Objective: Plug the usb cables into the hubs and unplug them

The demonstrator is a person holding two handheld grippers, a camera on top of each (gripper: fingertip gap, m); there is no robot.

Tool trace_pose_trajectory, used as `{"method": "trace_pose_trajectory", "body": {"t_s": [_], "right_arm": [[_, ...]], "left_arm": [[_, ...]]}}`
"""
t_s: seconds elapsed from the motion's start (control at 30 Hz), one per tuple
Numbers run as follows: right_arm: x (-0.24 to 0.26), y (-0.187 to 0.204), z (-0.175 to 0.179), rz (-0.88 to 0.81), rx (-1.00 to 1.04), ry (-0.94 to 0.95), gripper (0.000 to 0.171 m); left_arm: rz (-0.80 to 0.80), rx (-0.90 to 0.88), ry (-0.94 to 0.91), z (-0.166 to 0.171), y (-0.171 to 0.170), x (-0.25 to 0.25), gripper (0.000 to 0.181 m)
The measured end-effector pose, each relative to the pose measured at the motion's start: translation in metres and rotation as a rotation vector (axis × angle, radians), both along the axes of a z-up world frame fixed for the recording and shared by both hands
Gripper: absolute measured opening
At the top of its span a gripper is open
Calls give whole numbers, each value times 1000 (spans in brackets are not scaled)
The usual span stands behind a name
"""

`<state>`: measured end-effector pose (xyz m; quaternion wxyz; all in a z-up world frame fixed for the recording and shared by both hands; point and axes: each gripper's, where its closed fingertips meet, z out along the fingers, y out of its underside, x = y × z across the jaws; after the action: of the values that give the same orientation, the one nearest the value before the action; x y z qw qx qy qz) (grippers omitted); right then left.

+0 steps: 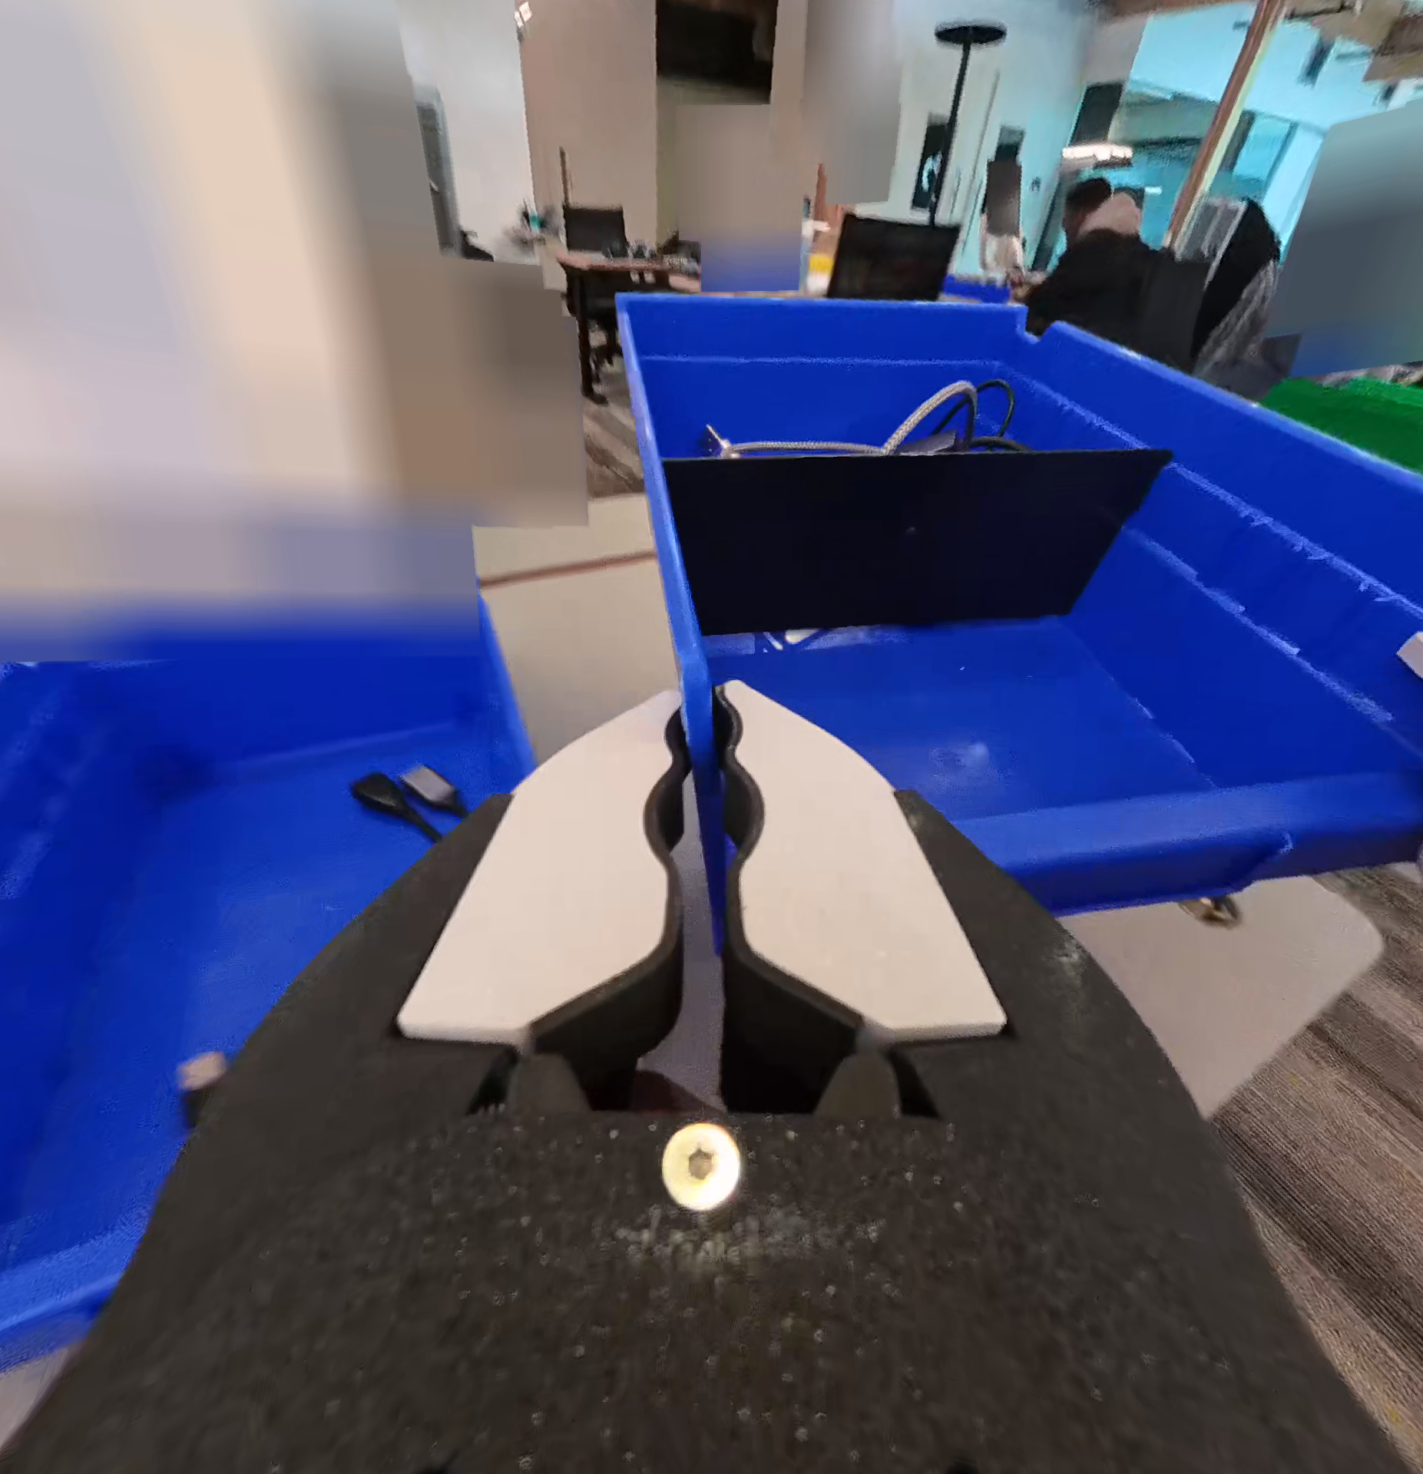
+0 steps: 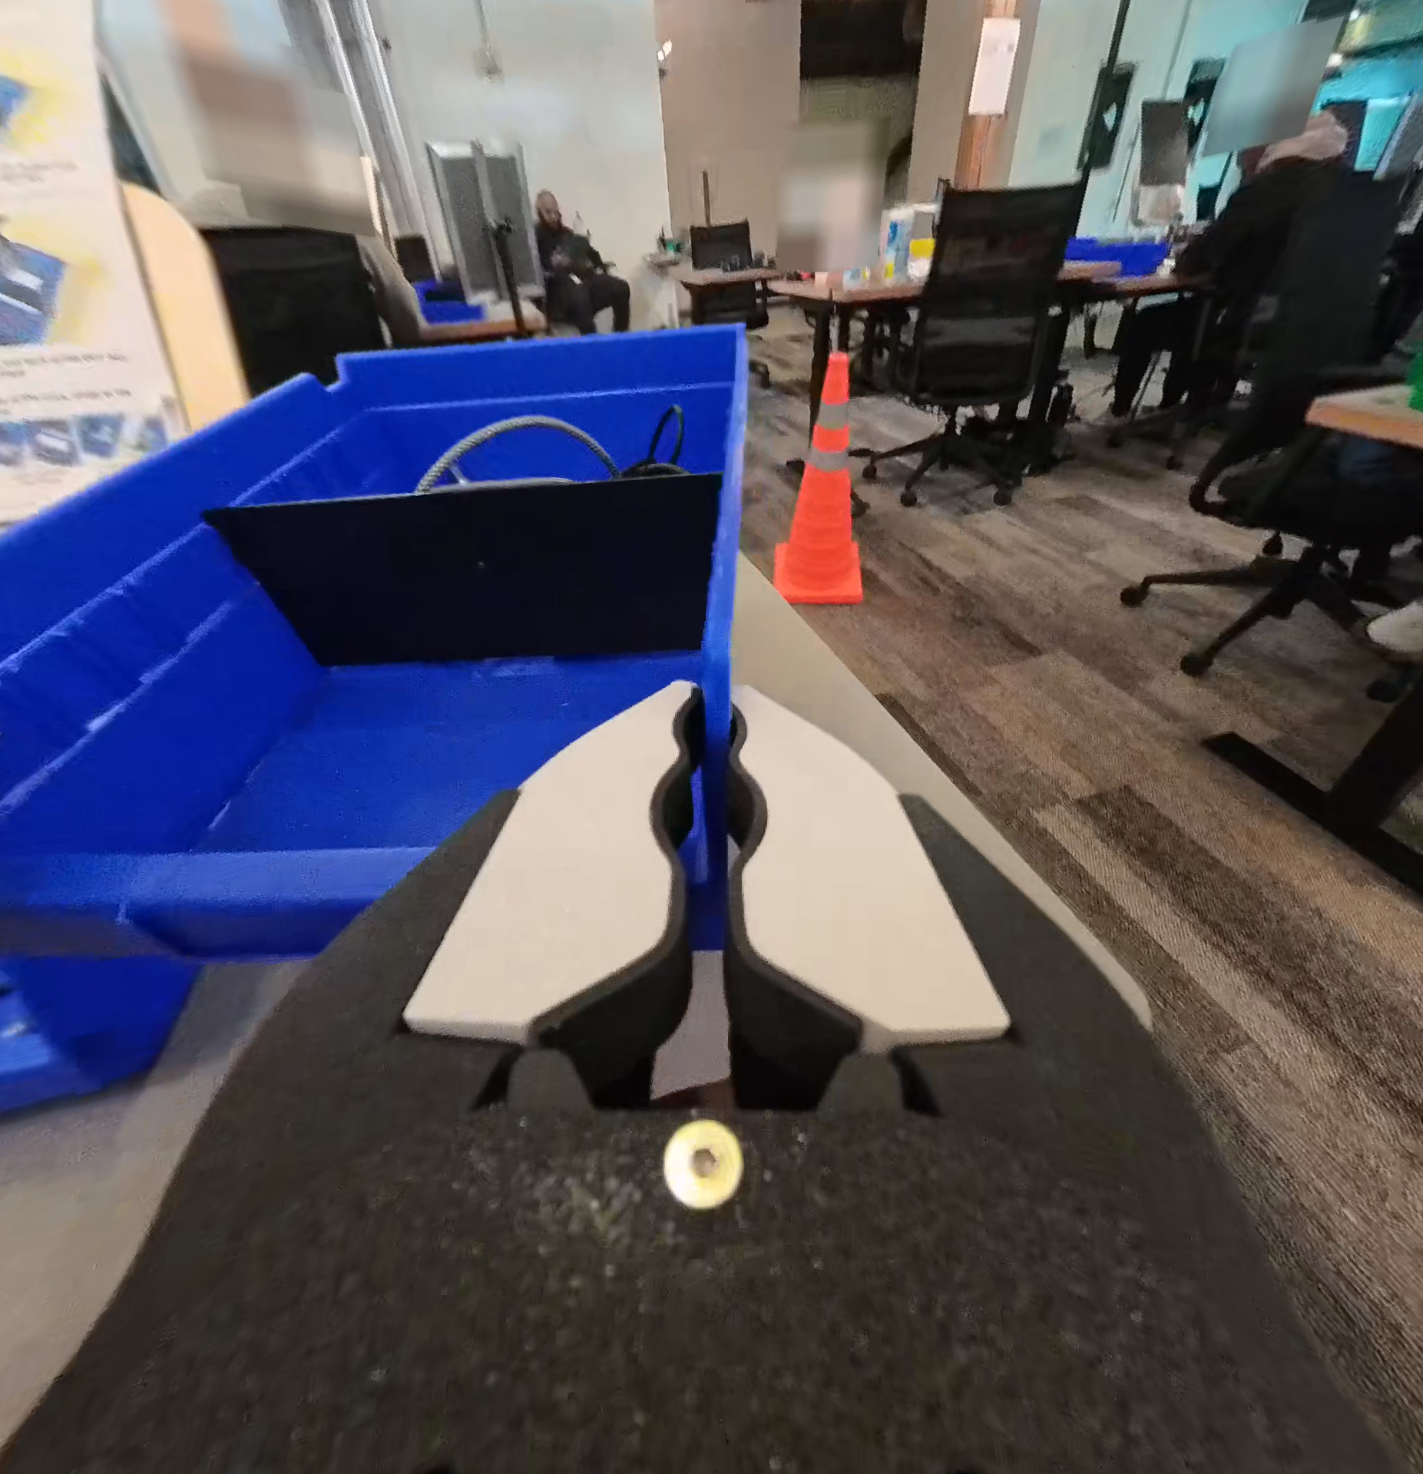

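Left gripper (image 1: 704, 718) clamped on blue bin (image 1: 1250, 510) left wall, right gripper (image 2: 716, 718) pinching its right wall, USB cables (image 1: 915, 431) coiled behind black divider (image 1: 891, 534)

Black speckled bodies, grey fingers (image 1: 564, 869), one brass screw (image 1: 701, 1165) each

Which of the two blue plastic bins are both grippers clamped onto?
The right-hand blue bin, the one with the black divider; each gripper pinches one side wall. The left blue bin is untouched.
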<state>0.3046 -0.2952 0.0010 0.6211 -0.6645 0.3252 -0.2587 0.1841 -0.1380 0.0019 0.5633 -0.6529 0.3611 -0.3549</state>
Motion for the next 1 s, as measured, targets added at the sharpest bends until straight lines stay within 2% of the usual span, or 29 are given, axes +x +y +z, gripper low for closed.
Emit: {"method": "trace_pose_trajectory", "body": {"t_s": [0.17, 0.3, 0.47, 0.6, 0.7, 0.8, 1.0], "right_arm": [[-61, 89, 62, 161, 110, -72, 2], [-136, 191, 68, 324, 202, -19, 3], [-254, 303, 33, 483, 168, 74, 4], [-341, 365, -13, 568, 79, 156, 4], [-386, 391, -52, 585, -4, 164, 4], [-411, 407, -82, 582, -54, 170, 4], [-438, 422, -105, 623, -95, 179, 6]], "left_arm": [[143, 109, -42, 61, 76, -87, 4], [280, 188, 0, 70, 152, -186, 5], [391, 138, 95, 34, 240, -315, 4], [432, 73, 191, -14, 289, -402, 4], [436, 9, 238, -53, 314, -444, 4], [425, -20, 254, -81, 330, -465, 4], [429, -39, 247, -105, 360, -483, 4]]}}
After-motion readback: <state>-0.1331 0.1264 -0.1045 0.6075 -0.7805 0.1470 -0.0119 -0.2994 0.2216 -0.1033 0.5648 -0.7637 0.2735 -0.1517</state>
